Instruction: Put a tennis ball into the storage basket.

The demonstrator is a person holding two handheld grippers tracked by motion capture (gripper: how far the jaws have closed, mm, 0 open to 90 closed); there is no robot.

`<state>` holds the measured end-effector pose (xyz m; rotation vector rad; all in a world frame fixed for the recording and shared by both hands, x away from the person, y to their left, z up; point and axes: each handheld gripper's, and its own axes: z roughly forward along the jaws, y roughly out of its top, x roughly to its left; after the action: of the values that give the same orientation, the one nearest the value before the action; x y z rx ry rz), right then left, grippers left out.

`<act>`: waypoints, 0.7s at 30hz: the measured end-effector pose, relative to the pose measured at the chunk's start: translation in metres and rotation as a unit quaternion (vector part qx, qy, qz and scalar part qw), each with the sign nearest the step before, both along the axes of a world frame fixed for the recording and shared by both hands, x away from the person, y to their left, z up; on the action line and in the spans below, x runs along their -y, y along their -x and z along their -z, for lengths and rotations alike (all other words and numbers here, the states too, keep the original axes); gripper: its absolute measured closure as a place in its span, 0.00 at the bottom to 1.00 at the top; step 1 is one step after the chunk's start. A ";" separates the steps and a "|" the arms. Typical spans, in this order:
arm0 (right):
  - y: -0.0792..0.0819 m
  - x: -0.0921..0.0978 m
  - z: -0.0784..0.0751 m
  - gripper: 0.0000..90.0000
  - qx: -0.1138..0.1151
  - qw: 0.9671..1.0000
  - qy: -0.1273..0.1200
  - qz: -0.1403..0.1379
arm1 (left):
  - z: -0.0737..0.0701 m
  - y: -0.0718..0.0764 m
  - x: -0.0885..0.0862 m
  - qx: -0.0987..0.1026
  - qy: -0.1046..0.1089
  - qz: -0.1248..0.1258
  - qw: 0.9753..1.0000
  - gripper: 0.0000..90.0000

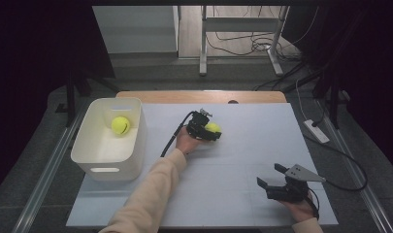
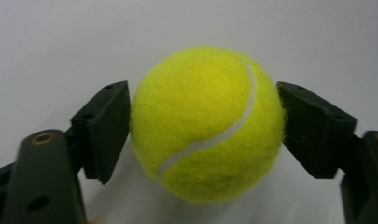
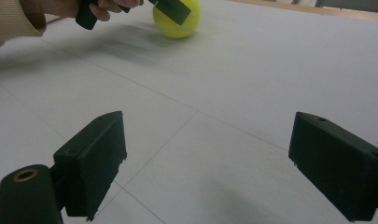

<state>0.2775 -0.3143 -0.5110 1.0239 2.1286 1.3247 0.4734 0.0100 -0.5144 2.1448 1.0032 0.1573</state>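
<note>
A yellow tennis ball (image 1: pixel 213 127) rests on the white table mat (image 1: pixel 242 155) near its middle. My left gripper (image 1: pixel 209 131) is shut on it; in the left gripper view both black jaws press the sides of the ball (image 2: pixel 207 123). The right gripper view shows the same ball (image 3: pixel 177 23) far off, with one of the left gripper's fingers (image 3: pixel 170 9) across it. My right gripper (image 1: pixel 270 174) hovers near the mat's front right, open, with nothing between its jaws (image 3: pixel 207 163). A second tennis ball (image 1: pixel 120 125) lies inside a white bin (image 1: pixel 106 162) at the left.
The bin stands on the mat's left edge, with a handle slot facing the front. A wooden table edge (image 1: pixel 199 96) runs along the back. Cables trail off the table's right side, near a power strip (image 1: pixel 316 131). Bare mat stretches between the two grippers.
</note>
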 end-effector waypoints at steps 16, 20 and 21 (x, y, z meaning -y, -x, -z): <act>0.000 0.001 0.000 0.12 0.001 1.000 -0.002 0.001 | -0.011 0.005 -0.004 0.009 0.005 0.006 1.000 0.30; 0.000 0.001 -0.001 0.12 0.001 1.000 -0.001 0.002 | -0.019 0.010 -0.007 0.015 0.015 0.009 1.000 0.30; 0.000 0.001 -0.001 0.12 0.001 1.000 -0.001 0.002 | -0.021 0.011 -0.008 0.018 0.017 0.011 1.000 0.30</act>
<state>0.2775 -0.3153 -0.5105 1.0273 2.1226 1.3251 0.4620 0.0176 -0.4929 2.1147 0.9540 0.1677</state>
